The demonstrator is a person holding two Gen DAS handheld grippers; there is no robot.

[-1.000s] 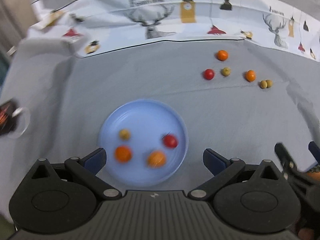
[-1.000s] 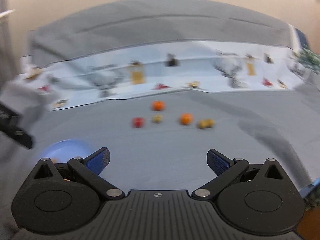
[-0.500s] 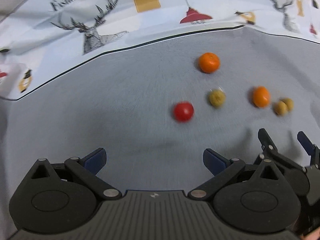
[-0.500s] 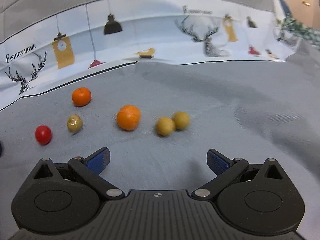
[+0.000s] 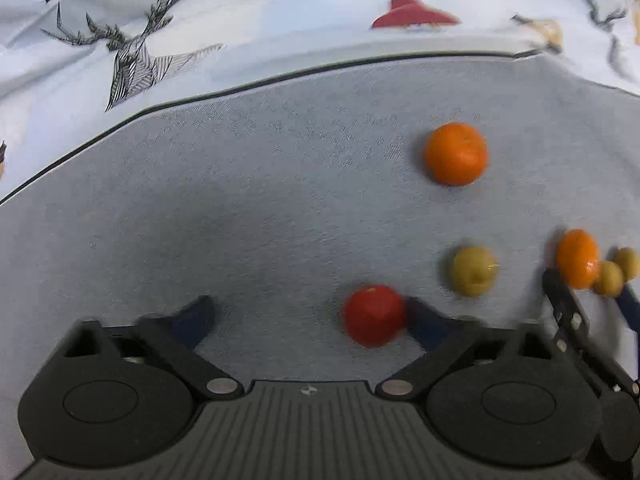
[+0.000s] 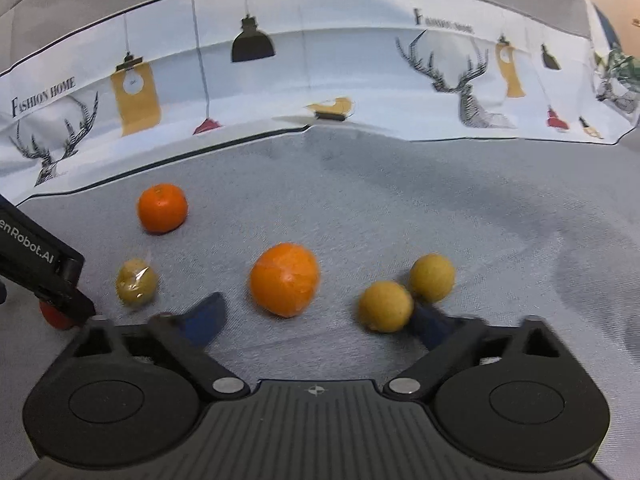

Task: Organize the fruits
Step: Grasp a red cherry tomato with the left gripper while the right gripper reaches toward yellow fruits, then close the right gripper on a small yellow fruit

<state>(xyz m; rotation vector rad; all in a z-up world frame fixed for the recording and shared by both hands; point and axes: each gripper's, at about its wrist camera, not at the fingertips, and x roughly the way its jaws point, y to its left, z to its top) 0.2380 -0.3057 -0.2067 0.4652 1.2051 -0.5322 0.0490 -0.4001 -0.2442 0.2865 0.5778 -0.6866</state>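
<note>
Red tomato (image 5: pixel 374 315) touches left hand-held gripper (image 5: pixel 310 316) finger.

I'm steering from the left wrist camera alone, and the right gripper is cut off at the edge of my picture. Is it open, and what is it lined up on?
Observer: The right gripper is open wide. The nearer orange sits just ahead of the gap between its fingers, a little left of centre, not yet between them.
Operator: And the two small yellow ones, are they in its way?
Observer: They touch each other. The nearer yellow fruit lies right by the tip of that gripper's right finger, and the farther yellow fruit sits just behind it.
</note>
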